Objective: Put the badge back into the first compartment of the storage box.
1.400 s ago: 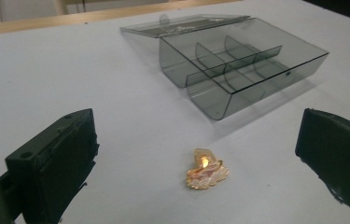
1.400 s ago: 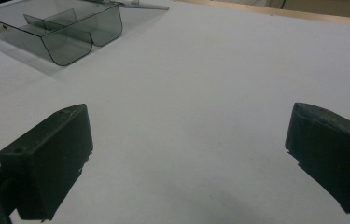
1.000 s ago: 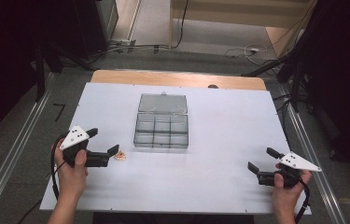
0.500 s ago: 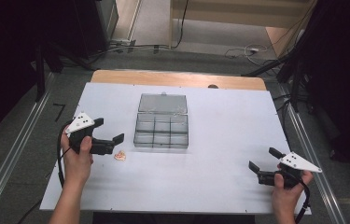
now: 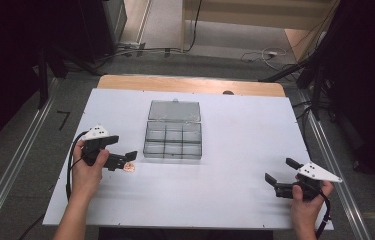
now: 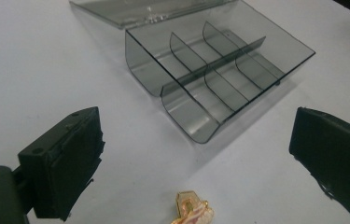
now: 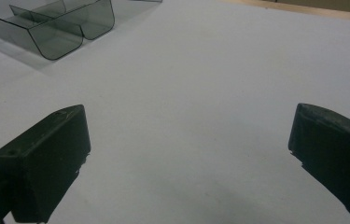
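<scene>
- Left gripper (image 5: 125, 161) hovers over the white counter (image 5: 235, 130), jaws spread wide and empty; a small gold-and-pink trinket (image 6: 192, 209) lies on the counter between them, just short of the near left corner of the clear compartment box (image 5: 173, 142).
- Box lid (image 5: 174, 110) lies open and flat; compartments look empty.
- Right gripper (image 5: 278, 183) rests near the counter's right front edge, jaws apart, holding nothing, well apart from the box.
- Judged step: pick up the trinket. Lower straight down, centre it between the jaws, and close gently since it is thin and may slip.
- Keep clear of the box wall when lifting.
</scene>
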A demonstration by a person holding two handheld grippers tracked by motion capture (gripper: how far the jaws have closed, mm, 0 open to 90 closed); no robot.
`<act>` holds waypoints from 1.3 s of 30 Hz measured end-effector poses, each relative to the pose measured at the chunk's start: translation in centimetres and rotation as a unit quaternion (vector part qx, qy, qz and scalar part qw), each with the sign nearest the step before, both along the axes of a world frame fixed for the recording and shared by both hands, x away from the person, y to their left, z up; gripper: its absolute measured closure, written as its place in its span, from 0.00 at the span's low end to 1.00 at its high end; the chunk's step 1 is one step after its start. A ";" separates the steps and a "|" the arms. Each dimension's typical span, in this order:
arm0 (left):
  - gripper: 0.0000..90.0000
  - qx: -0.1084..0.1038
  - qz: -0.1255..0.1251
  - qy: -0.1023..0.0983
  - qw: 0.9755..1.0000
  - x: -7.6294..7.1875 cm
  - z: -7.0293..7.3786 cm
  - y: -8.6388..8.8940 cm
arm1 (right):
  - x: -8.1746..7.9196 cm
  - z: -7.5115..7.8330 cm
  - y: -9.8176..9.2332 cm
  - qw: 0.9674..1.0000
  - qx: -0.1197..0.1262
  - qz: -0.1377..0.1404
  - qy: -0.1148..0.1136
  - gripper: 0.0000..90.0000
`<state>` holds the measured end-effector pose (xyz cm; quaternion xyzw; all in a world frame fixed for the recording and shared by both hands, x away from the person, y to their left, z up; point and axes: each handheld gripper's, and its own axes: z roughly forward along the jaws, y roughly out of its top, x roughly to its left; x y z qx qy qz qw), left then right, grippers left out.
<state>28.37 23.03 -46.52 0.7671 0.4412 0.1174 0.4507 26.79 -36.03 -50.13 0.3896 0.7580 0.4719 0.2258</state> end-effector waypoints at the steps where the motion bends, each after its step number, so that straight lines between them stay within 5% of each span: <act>1: 0.05 0.004 0.000 0.008 1.000 0.0 -0.1 0.0 | 0.0 0.0 0.0 1.000 -0.001 0.001 0.000 0.00; 8: 0.12 0.028 -0.003 0.044 0.999 0.2 -0.8 0.0 | 0.1 0.0 0.1 1.000 -0.002 0.003 0.005 0.00; 14: 0.23 0.046 -0.015 0.095 0.994 0.5 -1.8 0.1 | 0.2 -0.1 0.1 1.000 -0.004 0.006 0.008 0.00; 22: 0.38 0.062 -0.027 0.122 0.990 0.6 -2.4 0.2 | 0.2 -0.1 0.2 1.000 -0.007 0.008 0.010 0.00; 31: 0.55 0.081 -0.029 0.137 0.987 0.6 -2.9 0.1 | 0.3 -0.1 0.3 1.000 -0.009 0.008 0.012 0.00; 39: 0.62 0.108 -0.033 0.136 0.984 0.5 -2.8 -0.5 | 0.3 -0.1 0.3 1.000 -0.010 0.008 0.011 0.00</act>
